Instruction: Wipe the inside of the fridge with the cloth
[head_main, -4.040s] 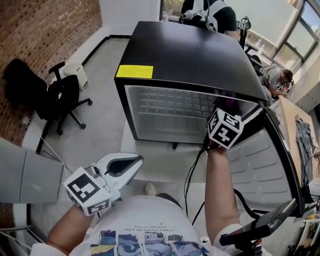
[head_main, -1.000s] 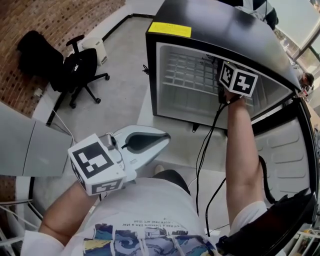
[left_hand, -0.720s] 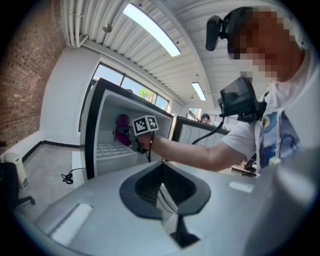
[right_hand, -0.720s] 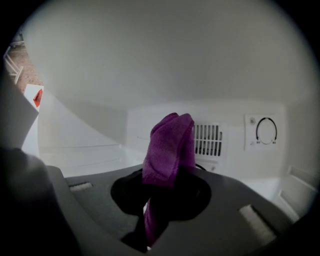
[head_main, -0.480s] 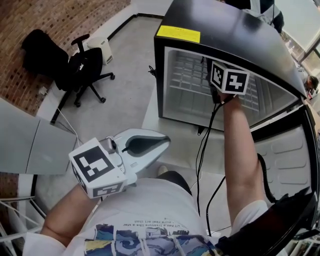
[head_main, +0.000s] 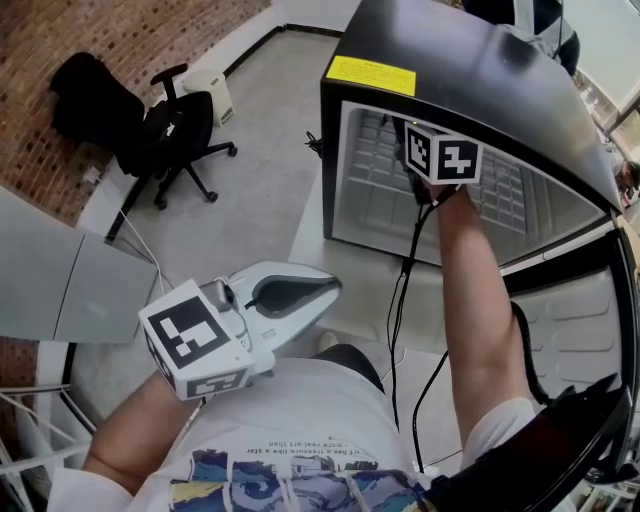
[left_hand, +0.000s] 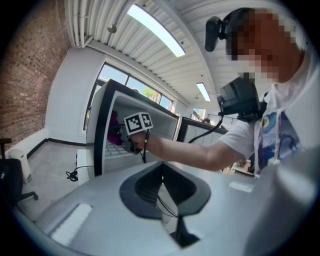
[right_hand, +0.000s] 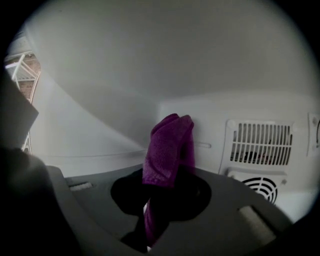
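Starting at 7 o'clock in the head view, my left claw (head_main: 333, 284) hangs by my waist, well apart from the fridge (head_main: 470, 70). Its jaws meet tip to tip with nothing between them, so I count it out of this stroke. An office chair (head_main: 165, 130) stands off at 10 o'clock, clear of the work.

Toward 1 o'clock the fridge stands with its door (head_main: 570, 320) swung wide. My right arm reaches through the opening, so that hand is plainly the nearer one.

In the right gripper view the right claw (right_hand: 162, 187) is clamped on the purple cloth (right_hand: 167, 145). The cloth stands up out of the jaws as a folded tongue, its long axis running straight ahead toward 12 o'clock. The white back wall (right_hand: 200, 120) lies just past the cloth's tip, though I cannot tell whether they touch. The corner with the side wall sits about 11 o'clock, and a vent grille (right_hand: 260, 142) lies at 3 o'clock.

I judge the next move needs a short push forward to press the cloth flat on the wall before sweeping it sideways.
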